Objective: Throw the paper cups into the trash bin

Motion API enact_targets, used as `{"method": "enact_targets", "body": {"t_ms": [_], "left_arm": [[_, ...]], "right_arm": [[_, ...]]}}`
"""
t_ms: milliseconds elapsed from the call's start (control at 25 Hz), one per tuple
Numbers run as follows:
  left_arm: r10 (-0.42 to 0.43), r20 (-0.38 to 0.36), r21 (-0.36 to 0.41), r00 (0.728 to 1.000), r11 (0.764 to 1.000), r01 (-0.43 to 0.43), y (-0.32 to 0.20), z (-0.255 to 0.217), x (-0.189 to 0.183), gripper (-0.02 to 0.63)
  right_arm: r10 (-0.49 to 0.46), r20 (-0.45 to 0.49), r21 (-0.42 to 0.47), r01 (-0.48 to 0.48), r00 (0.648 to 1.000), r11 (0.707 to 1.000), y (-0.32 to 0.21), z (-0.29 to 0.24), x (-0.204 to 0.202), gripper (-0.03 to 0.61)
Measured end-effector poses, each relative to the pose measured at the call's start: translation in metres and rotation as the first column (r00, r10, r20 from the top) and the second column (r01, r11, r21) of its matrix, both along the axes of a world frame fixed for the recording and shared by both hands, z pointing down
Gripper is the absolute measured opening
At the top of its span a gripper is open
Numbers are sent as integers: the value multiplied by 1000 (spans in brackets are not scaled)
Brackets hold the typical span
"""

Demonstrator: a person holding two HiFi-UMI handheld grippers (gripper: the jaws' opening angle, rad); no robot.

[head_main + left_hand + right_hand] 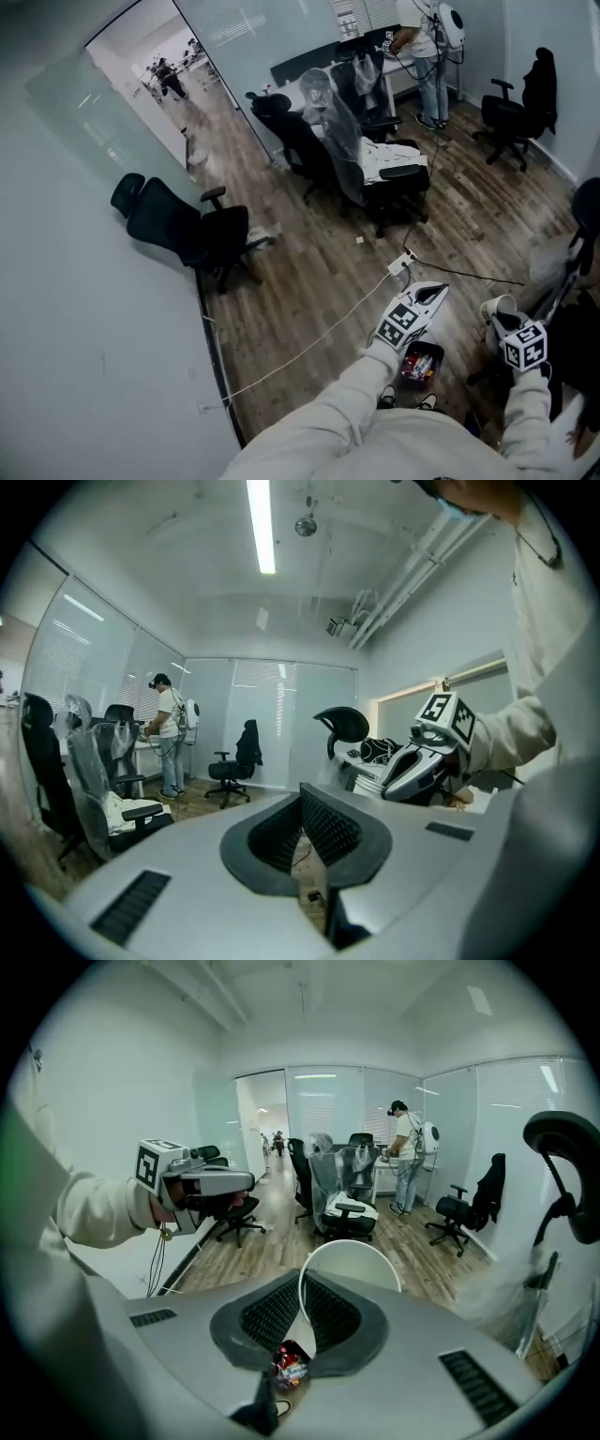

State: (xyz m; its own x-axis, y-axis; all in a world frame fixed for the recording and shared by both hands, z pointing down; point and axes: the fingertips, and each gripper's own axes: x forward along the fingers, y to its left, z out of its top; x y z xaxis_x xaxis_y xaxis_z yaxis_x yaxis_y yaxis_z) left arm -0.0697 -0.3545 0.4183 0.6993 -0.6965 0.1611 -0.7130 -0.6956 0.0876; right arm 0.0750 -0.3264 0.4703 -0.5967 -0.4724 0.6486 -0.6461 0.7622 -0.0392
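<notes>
Right gripper view: what is between the jaws there? — Ana

A white paper cup (pixel 349 1267). The right gripper (pixel 303 1281) has its jaws drawn narrow on the thin wall of the cup, which is pinched between the two pads. The round rim stands up toward 1 o'clock from the pads. — Ben

And where is the trash bin? — Ana

In the head view the trash bin (pixel 427 346) stands on the wood floor (pixel 309 281), at 8 o'clock from the cup, near it but apart. In the right gripper view its red and coloured contents show through the gap under the pads, at 6 o'clock. — Ben

What about the other claw? — Ana

The left gripper (pixel 433 293) is at 9 o'clock from the cup in the head view, and the bin lies at 6 o'clock from its tip. In the left gripper view its jaws are almost together, with only a thin slit, and nothing is between them. — Ben

Anything else around? — Ana

A black office chair (pixel 192 230) at 10 o'clock by the wall, and a person (pixel 427 47) standing far away at 12 o'clock. — Ben
</notes>
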Motion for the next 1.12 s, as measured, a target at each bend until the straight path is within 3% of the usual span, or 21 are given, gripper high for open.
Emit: {"method": "enact_targets", "body": {"t_ms": [200,440,680,880,1120], "left_arm": [[-31,-12,-25,999,999,31,11,-6,-18,-11],[-103,-11,59,995,993,103,13,-42,-60,-11],[-61,-6,84,998,995,61,15,-42,-53,-11],[-25,-31,-8,999,1000,25,24,-10,-47,-11],[0,9,-59,1000,998,0,1,37,-45,-11]], "right_arm": [[-68,3,14,68,998,998,-14,-16,-29,38],[-143,-10,107,144,990,984,-18,-51,-75,38],[-159,-6,120,159,987,980,-13,-52,-86,38],[-138,-10,57,138,990,989,2,-28,-80,38],[-146,-8,27,146,989,989,-17,17,-83,38]]}}
